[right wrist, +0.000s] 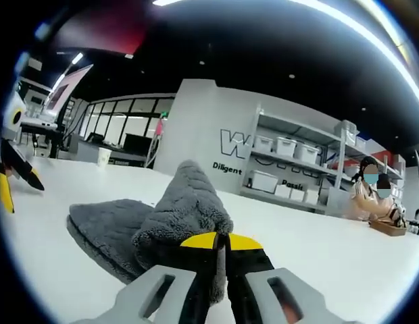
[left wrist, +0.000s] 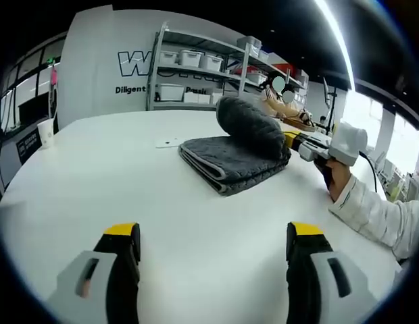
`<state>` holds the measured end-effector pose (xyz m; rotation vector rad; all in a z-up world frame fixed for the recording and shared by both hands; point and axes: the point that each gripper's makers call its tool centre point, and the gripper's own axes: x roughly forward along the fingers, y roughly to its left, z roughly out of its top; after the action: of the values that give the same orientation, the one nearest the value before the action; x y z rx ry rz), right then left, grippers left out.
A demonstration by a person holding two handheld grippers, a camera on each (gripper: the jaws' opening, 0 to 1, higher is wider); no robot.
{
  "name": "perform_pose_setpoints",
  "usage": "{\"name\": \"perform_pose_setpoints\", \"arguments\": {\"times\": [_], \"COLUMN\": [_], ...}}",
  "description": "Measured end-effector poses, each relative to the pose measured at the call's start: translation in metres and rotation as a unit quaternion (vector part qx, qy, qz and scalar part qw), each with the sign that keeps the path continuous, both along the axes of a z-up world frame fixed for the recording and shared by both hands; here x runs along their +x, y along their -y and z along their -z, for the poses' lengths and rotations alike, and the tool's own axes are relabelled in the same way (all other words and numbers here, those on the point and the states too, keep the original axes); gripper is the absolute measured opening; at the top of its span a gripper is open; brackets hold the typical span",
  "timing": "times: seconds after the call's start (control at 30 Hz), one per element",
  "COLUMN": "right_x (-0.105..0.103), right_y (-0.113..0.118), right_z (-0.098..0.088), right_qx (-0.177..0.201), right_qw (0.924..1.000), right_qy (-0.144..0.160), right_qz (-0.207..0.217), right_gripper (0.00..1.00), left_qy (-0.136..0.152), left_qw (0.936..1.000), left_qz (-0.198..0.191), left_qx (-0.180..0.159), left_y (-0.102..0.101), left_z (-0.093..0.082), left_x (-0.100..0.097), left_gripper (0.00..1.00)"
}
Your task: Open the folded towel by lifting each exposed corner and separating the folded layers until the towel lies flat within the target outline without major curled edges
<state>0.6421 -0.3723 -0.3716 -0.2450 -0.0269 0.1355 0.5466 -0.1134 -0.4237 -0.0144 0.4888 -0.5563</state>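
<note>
A dark grey folded towel lies on the white table. Its upper layer is lifted and curled over at the right side. My right gripper comes in from the right, held by a hand in a white sleeve, and is shut on that lifted layer. In the right gripper view the yellow-tipped jaws are closed on the bunched towel corner, with the rest of the towel lying flat to the left. My left gripper stands open above the table, well short of the towel, holding nothing.
A paper cup stands at the table's far left edge. Metal shelves with white bins line the back wall. A seated person works at a far table. The left gripper shows at the left edge of the right gripper view.
</note>
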Motion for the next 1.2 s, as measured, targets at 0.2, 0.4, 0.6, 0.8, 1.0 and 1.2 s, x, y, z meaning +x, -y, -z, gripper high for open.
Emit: {"name": "perform_pose_setpoints", "arguments": {"times": [0.2,0.4,0.6,0.8,1.0,1.2], "right_x": [0.0,-0.001,-0.001,-0.002,-0.003,-0.004], "right_y": [0.006,0.011,0.011,0.014,0.021,0.026], "right_z": [0.001,0.003,0.003,0.004,0.005,0.006], "right_qx": [0.002,0.006,0.006,0.008,0.014,0.015], "right_qw": [1.0,0.9999,0.9999,0.9998,0.9996,0.9994], "right_qy": [-0.002,-0.006,-0.006,-0.007,-0.011,-0.012], "right_qz": [0.006,0.011,0.011,0.015,0.023,0.03], "right_gripper": [0.0,0.0,0.0,0.0,0.0,0.0], "left_qy": [0.0,0.0,0.0,0.0,0.0,-0.001], "left_qw": [1.0,1.0,1.0,1.0,1.0,0.9999], "left_qz": [0.002,0.002,0.003,0.003,0.006,0.007], "left_qx": [0.002,0.003,0.004,0.004,0.006,0.008], "left_y": [0.0,0.0,0.0,0.001,0.002,0.002], "left_z": [0.0,0.0,0.0,0.0,0.0,0.001], "left_x": [0.0,0.0,0.0,-0.001,-0.002,-0.003], "left_gripper": [0.88,0.88,0.88,0.88,0.88,0.88]}}
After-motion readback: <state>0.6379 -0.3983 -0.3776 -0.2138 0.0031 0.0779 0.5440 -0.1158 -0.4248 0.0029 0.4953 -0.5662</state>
